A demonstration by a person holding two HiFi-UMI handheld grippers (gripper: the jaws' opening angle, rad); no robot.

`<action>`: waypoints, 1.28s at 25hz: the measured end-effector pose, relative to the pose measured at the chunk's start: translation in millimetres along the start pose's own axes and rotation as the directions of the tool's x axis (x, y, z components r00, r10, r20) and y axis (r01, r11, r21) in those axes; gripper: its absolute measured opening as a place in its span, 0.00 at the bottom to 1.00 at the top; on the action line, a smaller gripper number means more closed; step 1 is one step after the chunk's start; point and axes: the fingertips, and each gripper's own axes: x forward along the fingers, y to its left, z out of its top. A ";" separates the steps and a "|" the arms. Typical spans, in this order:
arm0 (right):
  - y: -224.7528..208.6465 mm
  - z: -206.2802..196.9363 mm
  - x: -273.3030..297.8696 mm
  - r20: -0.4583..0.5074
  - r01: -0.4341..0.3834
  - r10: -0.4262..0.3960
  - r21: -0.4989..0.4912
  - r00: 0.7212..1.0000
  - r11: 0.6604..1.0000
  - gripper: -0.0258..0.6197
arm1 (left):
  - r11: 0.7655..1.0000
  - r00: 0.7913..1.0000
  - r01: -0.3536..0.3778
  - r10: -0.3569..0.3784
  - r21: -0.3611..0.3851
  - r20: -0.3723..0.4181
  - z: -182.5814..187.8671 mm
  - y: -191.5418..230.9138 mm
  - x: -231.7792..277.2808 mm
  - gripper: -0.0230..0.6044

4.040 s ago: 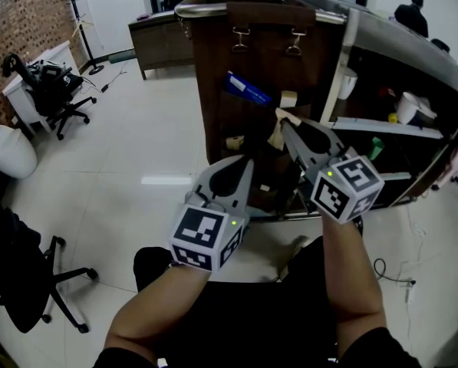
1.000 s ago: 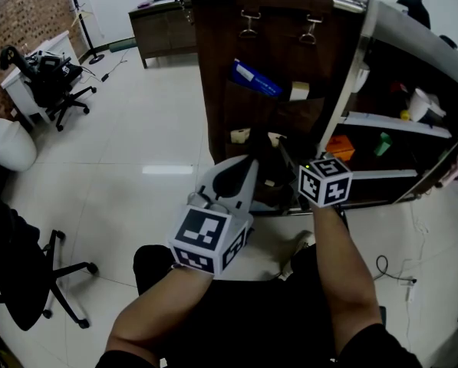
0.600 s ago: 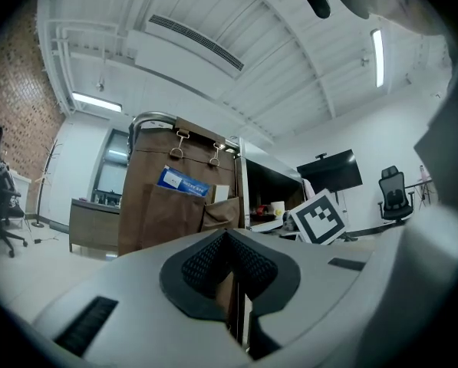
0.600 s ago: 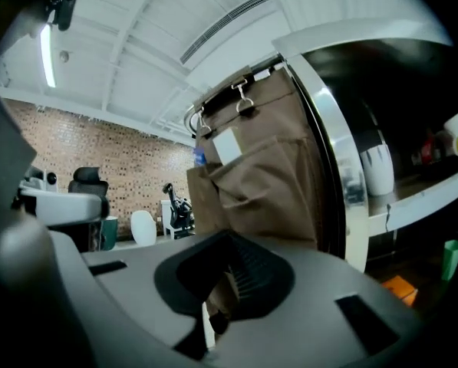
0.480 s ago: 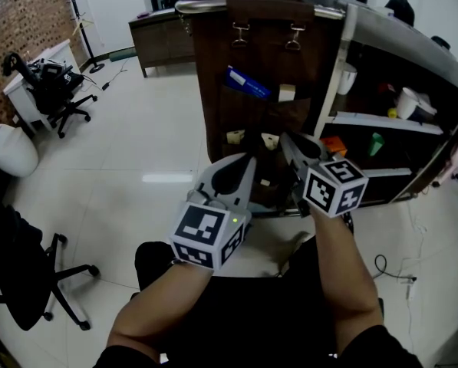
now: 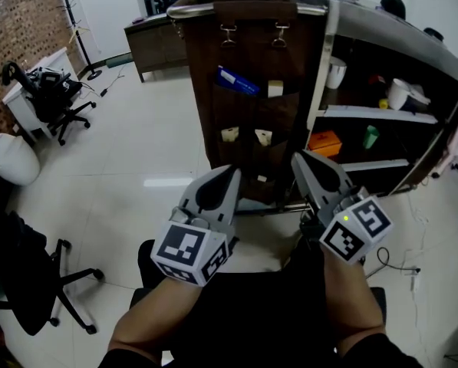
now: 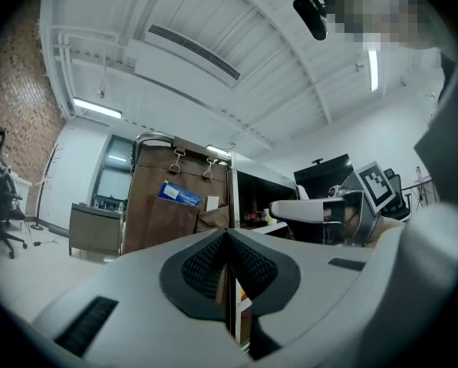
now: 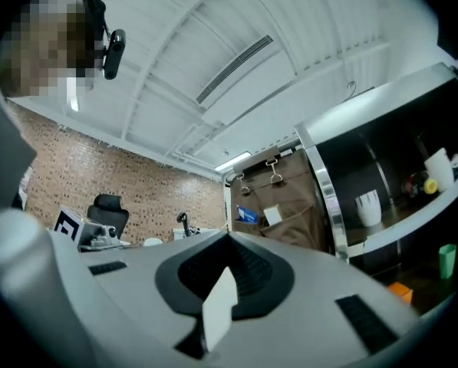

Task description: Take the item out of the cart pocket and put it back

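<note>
Bare floor (image 6: 136,144) left of cart (image 6: 252,48)

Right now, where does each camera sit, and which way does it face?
Head view: on the person's head, looking steeply down at the cart; both forearms, left tool and right tool show.
Left gripper view: on the left tool, looking along its shut jaws toward the cart; the right tool shows at right.
Right gripper view: on the right tool, looking along its jaws, shut on a white slip, toward the cart; the left tool shows at left.
Shared: all three see the cart's blue pack.
</note>
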 end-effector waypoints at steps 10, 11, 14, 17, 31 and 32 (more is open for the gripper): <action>14.1 -54.1 -17.5 -0.098 0.019 -0.017 0.013 0.995 1.000 0.05 | 0.999 0.999 0.000 0.001 0.038 -0.050 -30.0 -23.3 -11.4 0.04; 15.0 -56.7 -17.2 -0.102 0.017 -0.016 0.013 0.995 1.000 0.05 | 0.999 0.999 0.004 -0.002 0.038 -0.054 -32.0 -24.9 -11.2 0.04; 15.1 -61.0 -16.7 -0.105 0.016 -0.014 0.022 0.994 1.000 0.05 | 0.999 0.999 0.004 -0.001 0.043 -0.054 -35.5 -24.9 -10.7 0.04; 16.6 -63.5 -16.7 -0.111 0.011 -0.009 0.024 0.994 1.000 0.05 | 0.999 0.999 -0.008 0.010 0.042 -0.050 -36.2 -20.0 -11.4 0.04; 11.8 -73.7 -12.2 -0.140 0.027 -0.026 0.006 0.990 1.000 0.05 | 1.000 0.998 -0.016 0.017 0.025 -0.052 -40.1 -12.7 -9.0 0.04; 11.9 -73.7 -12.1 -0.141 0.026 -0.026 0.004 0.990 1.000 0.05 | 1.000 0.999 -0.017 0.019 0.026 -0.051 -40.2 -12.0 -8.9 0.04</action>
